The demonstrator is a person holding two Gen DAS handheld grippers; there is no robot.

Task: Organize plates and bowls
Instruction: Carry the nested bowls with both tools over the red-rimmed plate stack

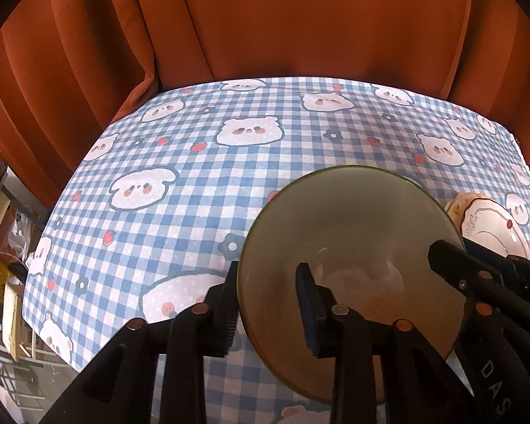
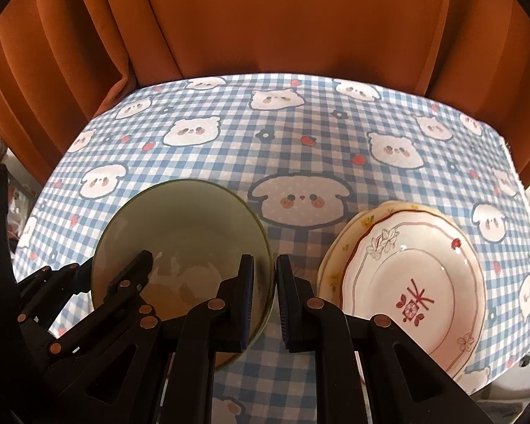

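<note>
The left claw (image 1: 270, 304) straddles the left rim of the green bowl (image 1: 349, 233), one finger outside and one inside, spread with a visible gap rather than pinching, while the right claw (image 2: 265, 304) brackets the opposite rim, its fingers close to the wall though contact cannot be confirmed. The bowl sits low over the checked tablecloth (image 1: 180, 212), just left of the stacked plates (image 2: 413, 282). If either grip is loose, the smooth rim could slip and tip the bowl, and a sideways drift could knock it against the plates and chip them.
</note>
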